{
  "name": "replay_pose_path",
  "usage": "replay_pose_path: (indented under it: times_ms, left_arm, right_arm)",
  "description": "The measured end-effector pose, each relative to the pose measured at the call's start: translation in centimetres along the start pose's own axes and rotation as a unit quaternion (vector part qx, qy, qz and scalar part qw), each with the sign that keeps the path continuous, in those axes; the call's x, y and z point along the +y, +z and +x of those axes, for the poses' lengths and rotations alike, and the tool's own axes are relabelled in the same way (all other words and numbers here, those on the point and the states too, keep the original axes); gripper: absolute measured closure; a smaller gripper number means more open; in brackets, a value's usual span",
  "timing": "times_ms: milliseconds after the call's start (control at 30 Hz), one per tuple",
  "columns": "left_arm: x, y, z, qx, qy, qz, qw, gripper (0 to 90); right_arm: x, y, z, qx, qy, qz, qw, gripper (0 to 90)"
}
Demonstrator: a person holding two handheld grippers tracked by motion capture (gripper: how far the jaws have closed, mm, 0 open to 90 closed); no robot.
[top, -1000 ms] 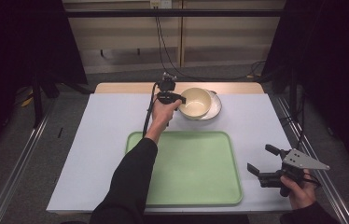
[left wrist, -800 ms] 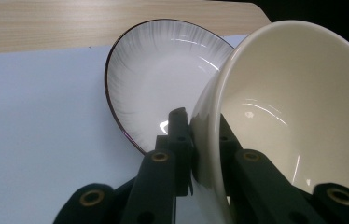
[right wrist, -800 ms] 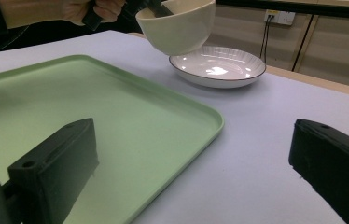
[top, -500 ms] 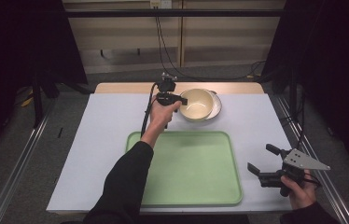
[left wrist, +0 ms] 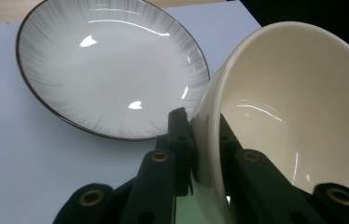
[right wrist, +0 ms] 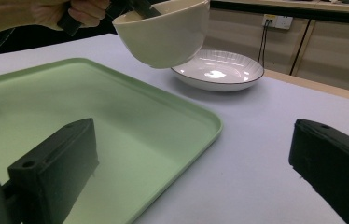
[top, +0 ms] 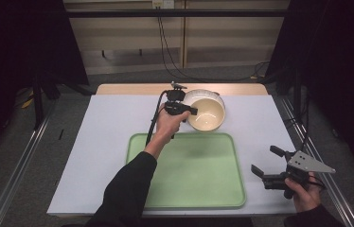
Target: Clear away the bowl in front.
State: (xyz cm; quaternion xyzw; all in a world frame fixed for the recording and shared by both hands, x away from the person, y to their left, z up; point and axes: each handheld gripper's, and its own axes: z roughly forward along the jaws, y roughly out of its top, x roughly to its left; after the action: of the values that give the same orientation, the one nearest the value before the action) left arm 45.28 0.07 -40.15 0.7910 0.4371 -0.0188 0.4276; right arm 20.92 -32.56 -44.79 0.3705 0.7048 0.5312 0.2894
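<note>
White cover [top: 94, 142] over wooden table [top: 132, 88]; grey floor, dark surrounds

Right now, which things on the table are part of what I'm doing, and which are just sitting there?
In play:
- bowl, lifted off the table and tilted, rim clamped in the left claw
- tray, probably where the bowl goes
- plate, beside the bowl

Idle:
- right claw, open and holding nothing, at the table's near right
- cables on the floor behind the table
</note>
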Motion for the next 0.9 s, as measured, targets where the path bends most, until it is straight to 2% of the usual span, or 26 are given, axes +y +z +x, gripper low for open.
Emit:
replay_pose_path:
  times_ms: [67,300,367,500,633,900]
  left_arm:
    - [-0.1,-0.1,-0.3,-0.008,-0.002,0.001,1.0000,83.1]
    - [-0.3,-0.3,-1.5,-0.022,0.013,0.008,0.9996,83.1]
    - [-0.5,-0.4,-2.0,-0.028,0.024,0.015,0.9992,83.1]
    - [-0.6,-0.3,-2.4,-0.033,0.026,0.016,0.9990,83.1]
    - [-1.0,0.0,-3.1,-0.043,0.031,0.023,0.9983,83.1]
    - [-1.6,1.0,-3.8,-0.049,0.034,0.037,0.9976,83.0]
  right_arm:
    - [0.0,0.0,0.0,-0.001,-0.001,0.000,1.0000,0.9]
    - [0.0,0.0,0.0,0.001,0.002,-0.002,1.0000,0.9]
    - [0.0,0.0,0.0,0.001,0.003,-0.003,1.0000,0.9]
    - [0.0,0.0,0.0,0.000,0.001,-0.005,1.0000,0.9]
    - [0.0,0.0,0.0,-0.004,0.000,-0.006,1.0000,0.9]
    - [0.0,-0.1,0.0,-0.006,-0.002,-0.007,1.0000,0.9]
